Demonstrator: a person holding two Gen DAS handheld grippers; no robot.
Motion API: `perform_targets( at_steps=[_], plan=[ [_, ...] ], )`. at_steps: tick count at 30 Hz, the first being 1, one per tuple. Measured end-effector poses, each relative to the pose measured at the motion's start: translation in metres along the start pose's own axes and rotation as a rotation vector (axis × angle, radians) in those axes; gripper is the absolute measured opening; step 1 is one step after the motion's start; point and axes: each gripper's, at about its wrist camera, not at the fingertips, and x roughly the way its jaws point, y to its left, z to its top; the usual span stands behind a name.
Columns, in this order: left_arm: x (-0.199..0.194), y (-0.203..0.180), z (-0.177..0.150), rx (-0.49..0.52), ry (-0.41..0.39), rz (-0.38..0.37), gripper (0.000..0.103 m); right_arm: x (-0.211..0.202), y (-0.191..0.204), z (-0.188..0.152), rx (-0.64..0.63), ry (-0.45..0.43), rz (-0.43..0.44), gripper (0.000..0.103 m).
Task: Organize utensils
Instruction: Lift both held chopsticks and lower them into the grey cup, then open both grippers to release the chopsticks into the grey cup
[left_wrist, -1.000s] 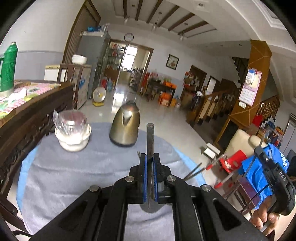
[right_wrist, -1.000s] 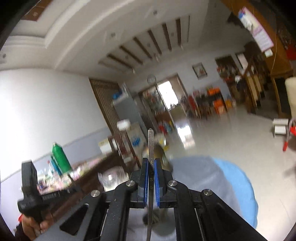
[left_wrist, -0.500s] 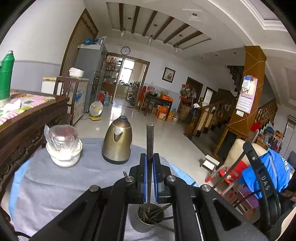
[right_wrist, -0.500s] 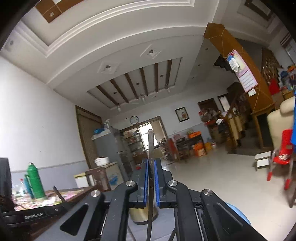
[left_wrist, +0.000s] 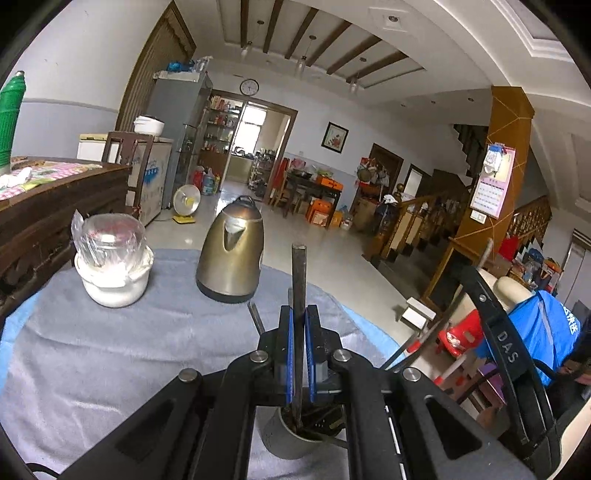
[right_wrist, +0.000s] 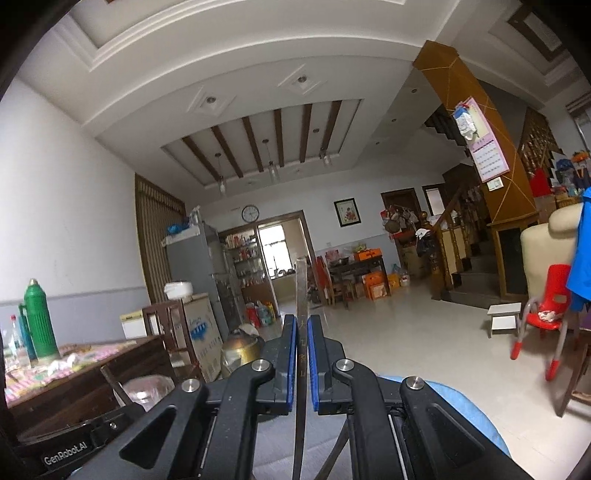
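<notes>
The table (left_wrist: 110, 354), round and covered with a grey cloth, fills the lower left of the left wrist view; its far edge curves just behind the kettle (left_wrist: 231, 254), and its right edge falls away to open floor at centre right. A wrapped white bowl (left_wrist: 112, 264) is seen at left, well apart from the kettle.

Compared with a second ago, a grey utensil cup (left_wrist: 295, 439) has come into the bottom centre of that view, directly beneath the left claw (left_wrist: 299, 350), which is clamped on a dark flat utensil (left_wrist: 298, 273); its lower tip is now seen inside the cup's mouth among other utensils. Insertion is judged to be nearly complete.

In the right wrist view the right claw (right_wrist: 303, 362) is clamped on a pale flat utensil (right_wrist: 301, 291), and where blurred table showed before, mostly room and ceiling are seen. Free room lies to the right.
</notes>
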Motion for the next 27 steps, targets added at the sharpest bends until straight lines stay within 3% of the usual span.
perform_targets(
  at_steps=[12,15,17,27],
  plan=[
    [-0.007,-0.002,-0.014,0.1,0.12,0.007,0.008,0.014,-0.001,-0.032,-0.084,0.153,0.129,0.007],
    [-0.014,0.0,-0.018,0.103,0.153,0.03,0.022,0.012,-0.006,-0.038,-0.085,0.206,0.169,0.007],
    [-0.019,0.002,-0.02,0.103,0.168,0.06,0.039,0.009,-0.013,-0.039,-0.06,0.24,0.196,0.008],
    [-0.039,-0.002,-0.025,0.161,0.183,0.157,0.06,-0.015,-0.028,-0.032,-0.003,0.3,0.218,0.011]
  ],
)
